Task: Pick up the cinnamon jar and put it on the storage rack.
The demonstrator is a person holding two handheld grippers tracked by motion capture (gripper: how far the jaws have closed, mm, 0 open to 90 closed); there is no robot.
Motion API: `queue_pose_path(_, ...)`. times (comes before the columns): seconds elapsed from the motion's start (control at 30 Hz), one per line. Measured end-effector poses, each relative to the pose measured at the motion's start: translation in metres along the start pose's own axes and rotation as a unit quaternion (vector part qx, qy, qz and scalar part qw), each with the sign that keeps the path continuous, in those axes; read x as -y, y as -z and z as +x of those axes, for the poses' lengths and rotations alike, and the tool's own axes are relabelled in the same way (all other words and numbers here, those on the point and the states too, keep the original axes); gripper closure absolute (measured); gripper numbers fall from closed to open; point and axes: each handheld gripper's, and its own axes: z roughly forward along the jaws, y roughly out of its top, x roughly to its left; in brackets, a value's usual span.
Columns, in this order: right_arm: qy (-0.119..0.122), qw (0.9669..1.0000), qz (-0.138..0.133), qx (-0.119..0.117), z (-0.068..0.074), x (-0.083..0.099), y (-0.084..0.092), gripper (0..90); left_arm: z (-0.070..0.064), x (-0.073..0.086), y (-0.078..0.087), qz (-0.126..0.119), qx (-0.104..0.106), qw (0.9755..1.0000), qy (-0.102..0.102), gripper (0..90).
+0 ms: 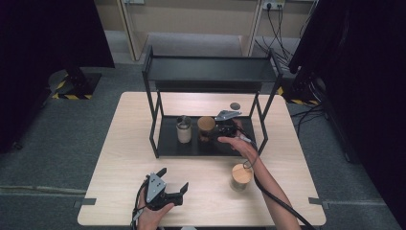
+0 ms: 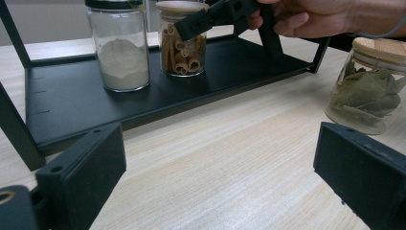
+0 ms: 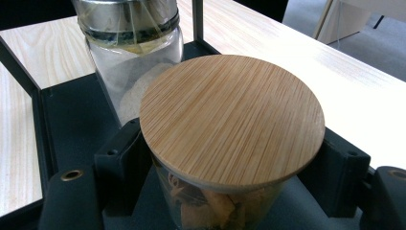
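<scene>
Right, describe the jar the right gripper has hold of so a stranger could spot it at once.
Find the black two-tier rack at the back of the wooden table. On its lower shelf stand two jars; take the right-hand one, the cinnamon jar, clamped by the right gripper. It has a flat bamboo lid and brown rolled sticks, unlike the powder jar beside it.

Black rack [image 1: 165, 146], striped tan wooden lid [image 3: 232, 117], pale table [image 1: 124, 143].
</scene>
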Motion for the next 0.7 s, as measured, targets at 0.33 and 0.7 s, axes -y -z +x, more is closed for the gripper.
queue_pose_path(0.33,-0.018,0.9998,-0.009,0.01,0.011,-0.005,0.009,8.4,0.0,0.0,0.001,-0.002,-0.001,1.0,0.0,3.1)
queue_pose_path(0.7,-0.036,0.9984,-0.035,0.026,0.029,-0.009,0.032,3.7,0.0,0.0,0.001,0.0,-0.002,1.0,-0.001,3.1)
